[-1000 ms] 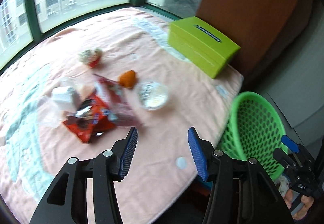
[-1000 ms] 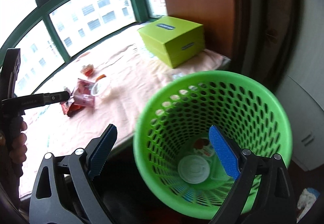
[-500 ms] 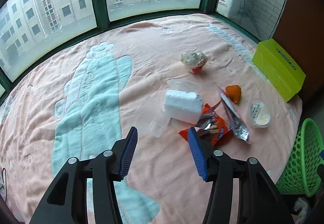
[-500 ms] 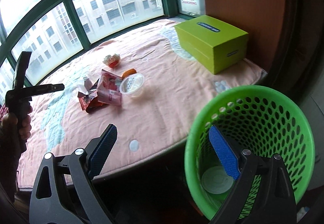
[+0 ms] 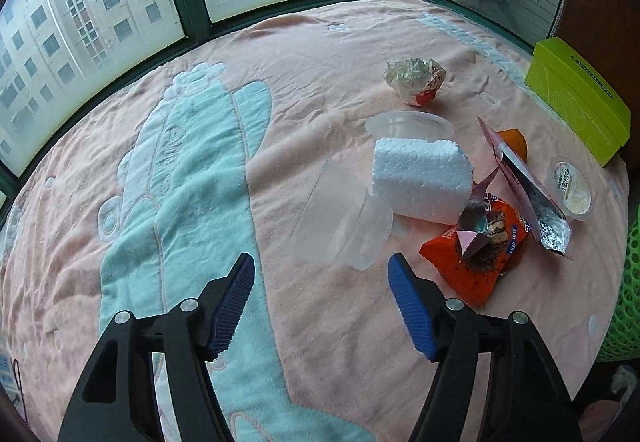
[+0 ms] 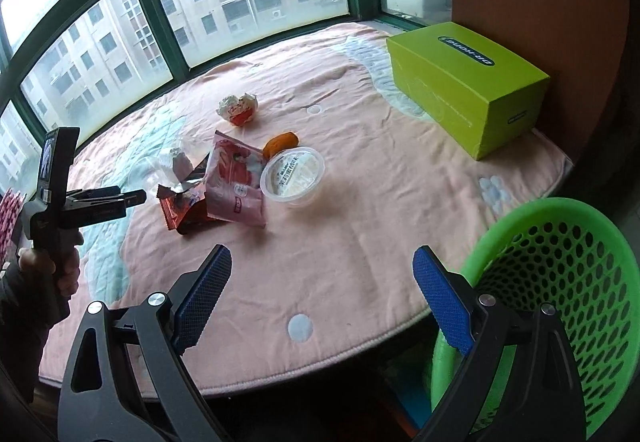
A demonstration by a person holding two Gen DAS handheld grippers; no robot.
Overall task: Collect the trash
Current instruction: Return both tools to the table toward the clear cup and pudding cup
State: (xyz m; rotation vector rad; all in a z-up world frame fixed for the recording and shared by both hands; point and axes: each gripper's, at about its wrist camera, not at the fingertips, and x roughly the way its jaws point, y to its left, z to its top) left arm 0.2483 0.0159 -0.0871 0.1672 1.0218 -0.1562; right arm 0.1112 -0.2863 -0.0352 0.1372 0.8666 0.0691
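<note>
Since 1 s ago the left gripper (image 5: pixel 320 270) swung away from the green basket (image 6: pixel 560 282) and now hangs over the pink blanket (image 5: pixel 320 82), w/ its jaws opening and nothing between them. Just ahead of it lies a clear plastic cup (image 5: pixel 340 222) on its side, touching the white foam block (image 5: pixel 420 182). Right of that: an orange wrapper (image 5: pixel 476 254), a pink-silver bag (image 5: pixel 528 186), an orange peel (image 5: pixel 516 142) and a sealed pudding cup (image 5: pixel 572 190). A crumpled wrapper (image 5: pixel 416 78) sits further back. The right gripper (image 6: pixel 322 274) is released, wide and empty, near the blanket edge; the basket is beside it at right. A green box (image 6: pixel 468 82) is at the far right.
</note>
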